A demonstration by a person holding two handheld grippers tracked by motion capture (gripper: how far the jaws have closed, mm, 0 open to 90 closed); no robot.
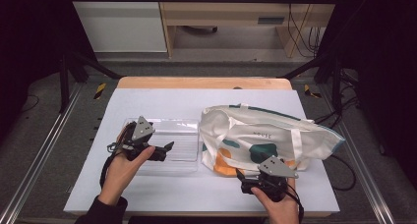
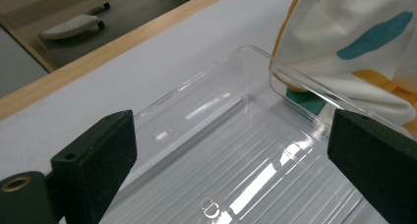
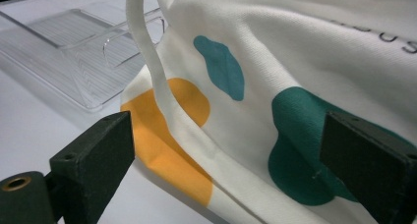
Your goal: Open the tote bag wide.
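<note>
A: Where is the left gripper (image 1: 168, 146) right now?

B: Over the clear plastic tray (image 1: 184, 128) — its 2 jaws stand wide apart, with nothing between them but the tray's ribbed floor (image 2: 255, 160) below. In the left gripper view the tray's far rim runs across between the jaws, and I cannot tell whether the tips touch the plastic.

A: And the right gripper (image 1: 240, 175)?

B: Also spread wide, holding nothing. It sits at the near edge of the tote bag (image 1: 275, 135), which lies on its side on the white table (image 1: 167, 101), just beside the tray. In the right gripper view the cloth spans the gap between the jaws — orange patch (image 3: 162, 135) near one, dark green patch (image 3: 300, 150) near the other.

A: The bag's strap?

B: A white handle (image 3: 152, 71) curves down over the orange patch, closer to the jaw with the brass screw, not pinched.
</note>
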